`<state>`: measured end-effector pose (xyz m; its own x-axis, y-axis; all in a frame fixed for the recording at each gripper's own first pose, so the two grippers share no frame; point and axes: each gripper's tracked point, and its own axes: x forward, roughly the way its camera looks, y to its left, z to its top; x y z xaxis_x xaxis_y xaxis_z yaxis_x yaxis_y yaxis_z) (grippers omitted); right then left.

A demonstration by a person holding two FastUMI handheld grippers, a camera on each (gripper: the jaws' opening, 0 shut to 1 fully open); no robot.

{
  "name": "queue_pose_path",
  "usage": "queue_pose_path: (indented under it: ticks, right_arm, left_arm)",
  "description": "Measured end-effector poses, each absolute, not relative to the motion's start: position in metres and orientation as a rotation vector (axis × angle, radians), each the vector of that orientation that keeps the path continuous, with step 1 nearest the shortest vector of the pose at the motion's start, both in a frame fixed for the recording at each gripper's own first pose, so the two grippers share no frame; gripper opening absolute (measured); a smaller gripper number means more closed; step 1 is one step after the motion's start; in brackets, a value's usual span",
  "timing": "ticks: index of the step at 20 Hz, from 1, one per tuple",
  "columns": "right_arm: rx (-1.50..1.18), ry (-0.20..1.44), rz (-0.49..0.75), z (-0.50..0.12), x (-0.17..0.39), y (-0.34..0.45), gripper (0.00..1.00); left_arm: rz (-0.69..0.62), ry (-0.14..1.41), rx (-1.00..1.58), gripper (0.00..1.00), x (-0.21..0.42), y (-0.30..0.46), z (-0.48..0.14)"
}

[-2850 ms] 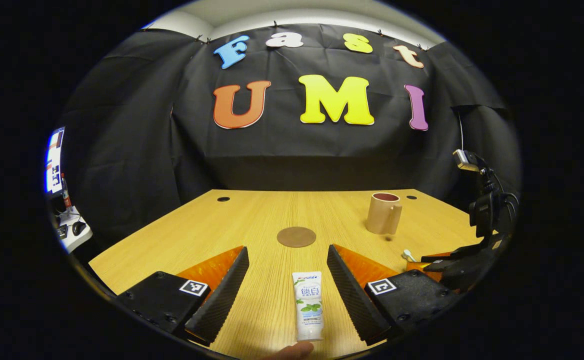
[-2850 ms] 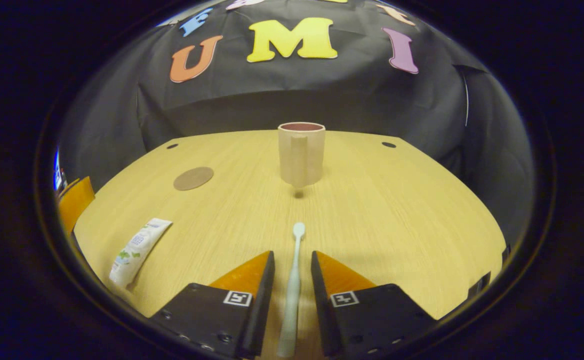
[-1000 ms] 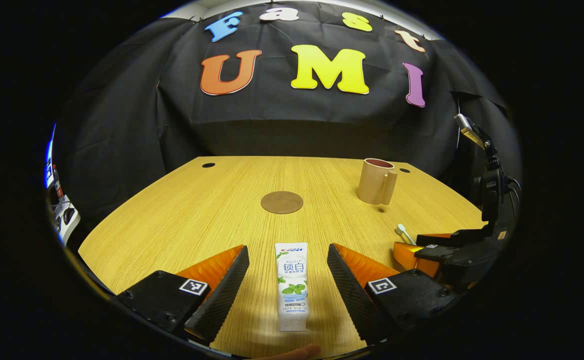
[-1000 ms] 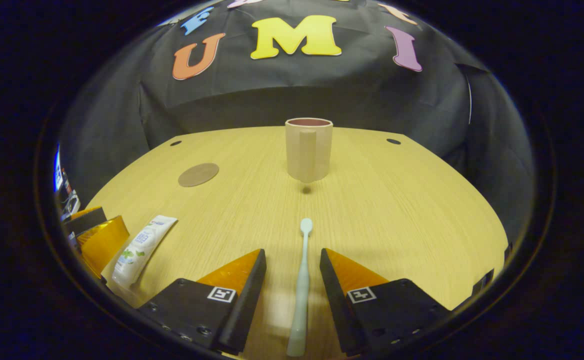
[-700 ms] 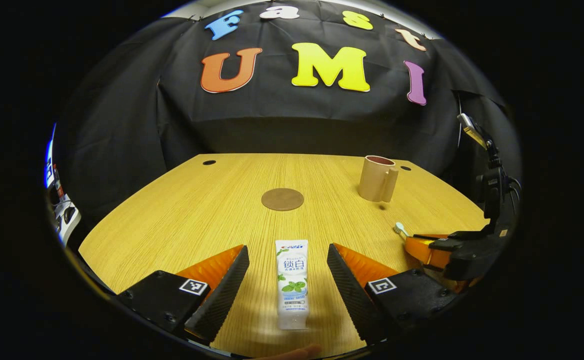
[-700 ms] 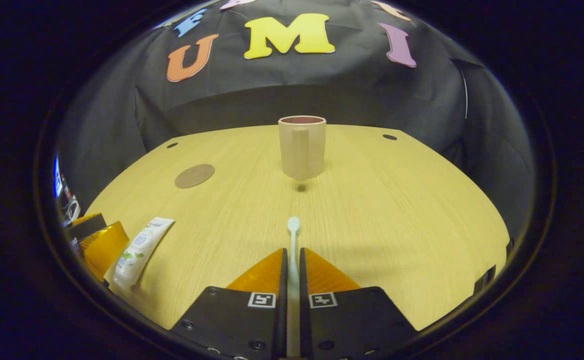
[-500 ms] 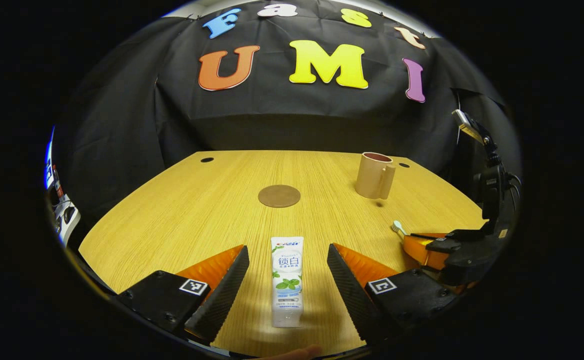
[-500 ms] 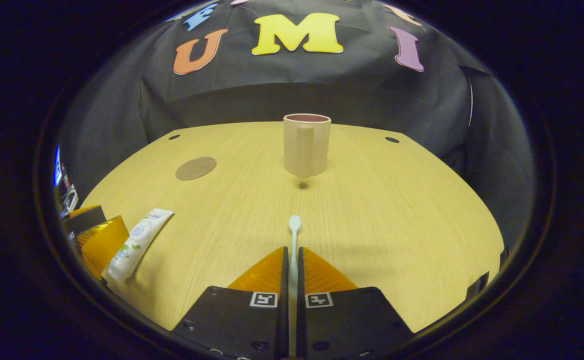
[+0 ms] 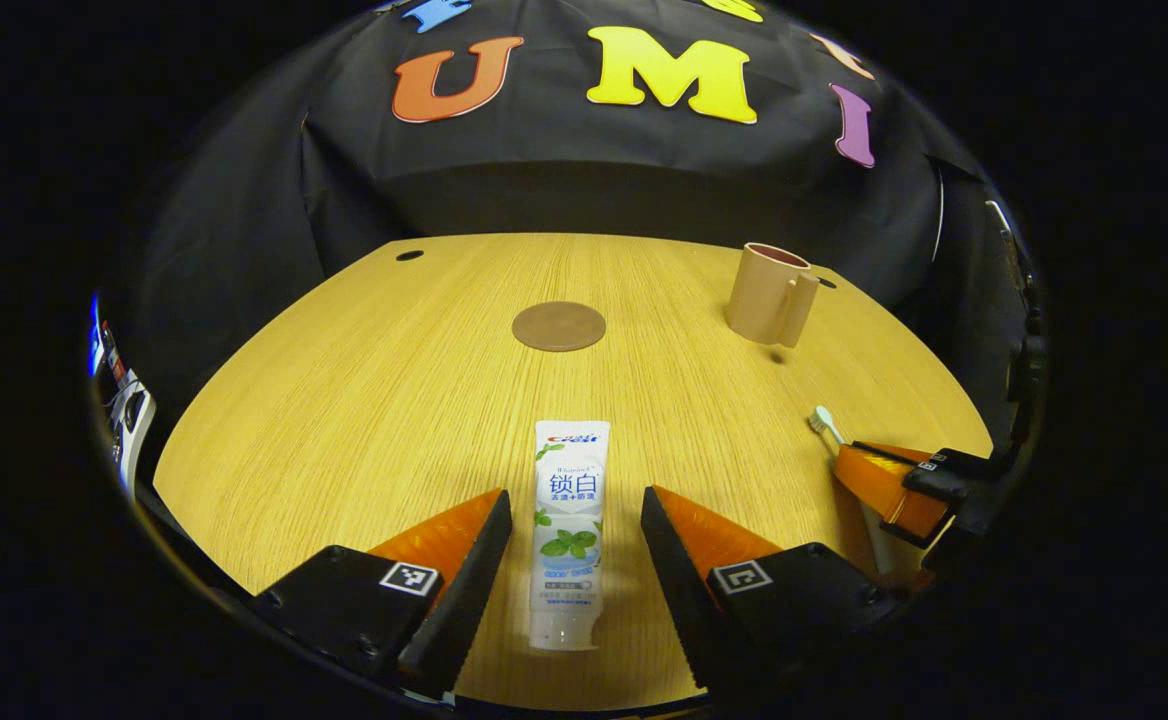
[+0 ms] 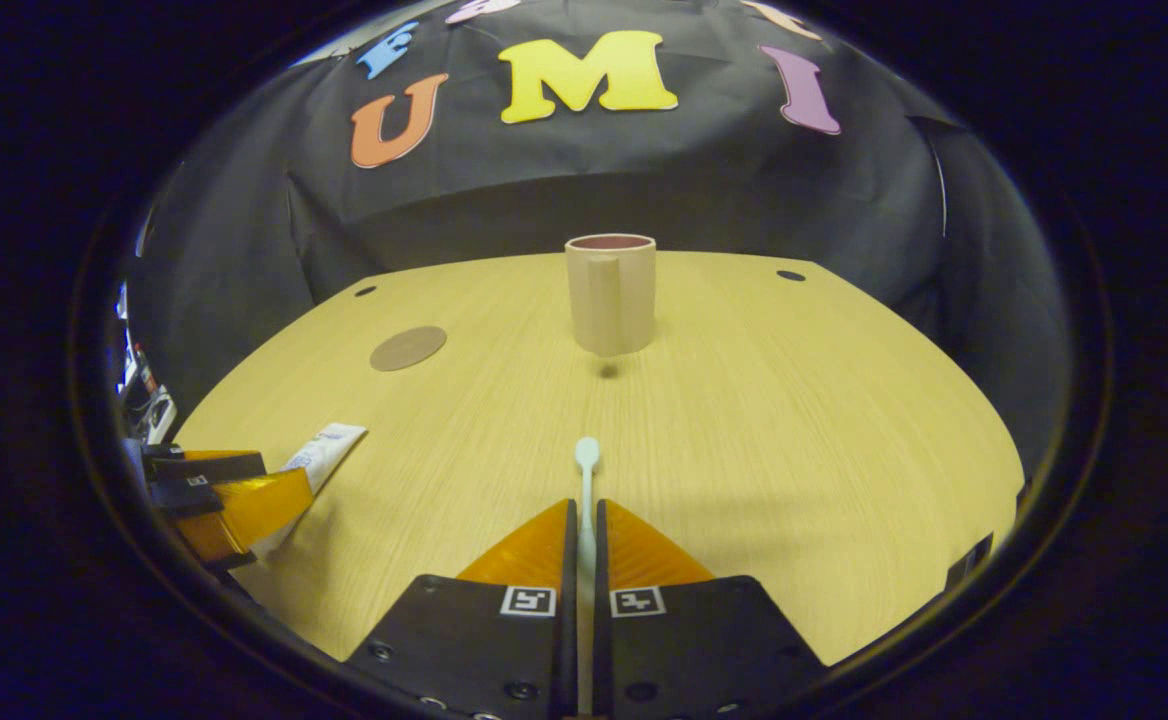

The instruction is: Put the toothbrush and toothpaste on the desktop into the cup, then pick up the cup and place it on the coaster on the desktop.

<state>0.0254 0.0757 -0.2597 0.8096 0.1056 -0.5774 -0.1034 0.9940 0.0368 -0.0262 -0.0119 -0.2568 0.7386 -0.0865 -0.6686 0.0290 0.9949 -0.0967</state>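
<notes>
Right tongs [image 10: 585,525] pinch toothbrush [image 10: 586,470], cup [image 10: 611,293] straight ahead; left tongs [image 9: 572,520] wide open around toothpaste [image 9: 568,525]; thin brush might slip, miss cup.

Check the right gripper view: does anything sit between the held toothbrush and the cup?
Nothing visible does. The right gripper is shut on the toothbrush, and bare desktop runs straight ahead to the cup. The coaster and toothpaste lie off left.

toothbrush [image 10: 585,470] handle hidden between the right tool's [image 10: 585,545] fingers, toothpaste [image 10: 321,450] partly behind the left tool [image 10: 229,505]
</notes>
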Motion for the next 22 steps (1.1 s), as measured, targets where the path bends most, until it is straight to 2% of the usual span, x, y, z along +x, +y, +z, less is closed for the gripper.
queue_pose_path:
  ticks: [2,3,5,6,10,11,12,14,15,16,18,19,20,21,22]
  right_arm:
    - [0.006,0.601,0.116,-0.254,0.022,0.075,0.04]
    - [0.008,0.59,0.123,-0.25,0.02,0.077,0.04]
    - [0.006,0.56,0.132,-0.239,0.016,0.077,0.05]
    - [0.001,0.546,0.135,-0.234,0.014,0.078,0.05]
    - [-0.02,0.51,0.147,-0.217,0.005,0.079,0.04]
    - [-0.024,0.503,0.147,-0.214,0.004,0.078,0.04]
    - [-0.025,0.493,0.145,-0.209,0.004,0.077,0.04]
    - [-0.03,0.482,0.143,-0.203,0.004,0.077,0.04]
    - [-0.028,0.478,0.144,-0.2,0.003,0.078,0.04]
    - [-0.027,0.473,0.147,-0.196,0.003,0.079,0.04]
    - [-0.027,0.449,0.148,-0.185,0.004,0.079,0.04]
    - [-0.028,0.439,0.152,-0.182,0.005,0.081,0.04]
    - [-0.029,0.431,0.151,-0.178,0.006,0.081,0.04]
    - [-0.032,0.426,0.151,-0.175,0.01,0.082,0.04]
    - [-0.033,0.42,0.147,-0.171,0.014,0.082,0.04]
  left_arm:
    - [-0.046,0.816,-0.059,0.73,-0.029,-0.006,-0.27]
    - [-0.056,0.858,-0.066,0.59,-0.032,-0.008,-0.275]
    - [-0.076,0.865,-0.043,0.58,-0.027,-0.011,-0.275]
    - [-0.088,0.86,-0.035,0.49,-0.026,-0.011,-0.271]
    - [-0.112,0.845,-0.022,0.45,-0.028,-0.008,-0.27]
    - [-0.114,0.822,-0.008,0.48,-0.027,-0.006,-0.268]
    - [-0.124,0.791,0.0,0.36,-0.026,-0.006,-0.266]
    - [-0.158,0.738,-0.023,0.41,-0.026,-0.01,-0.259]
    - [-0.173,0.709,-0.045,0.36,-0.026,-0.012,-0.253]
    - [-0.179,0.677,-0.071,0.39,-0.026,-0.013,-0.246]
    - [-0.167,0.6,-0.107,0.34,-0.021,-0.008,-0.23]
    - [-0.16,0.554,-0.117,0.38,-0.017,-0.005,-0.22]
    - [-0.15,0.515,-0.122,0.38,-0.013,-0.003,-0.212]
    - [-0.143,0.476,-0.127,0.34,-0.009,0.0,-0.203]
    - [-0.147,0.441,-0.133,0.34,-0.008,0.001,-0.196]
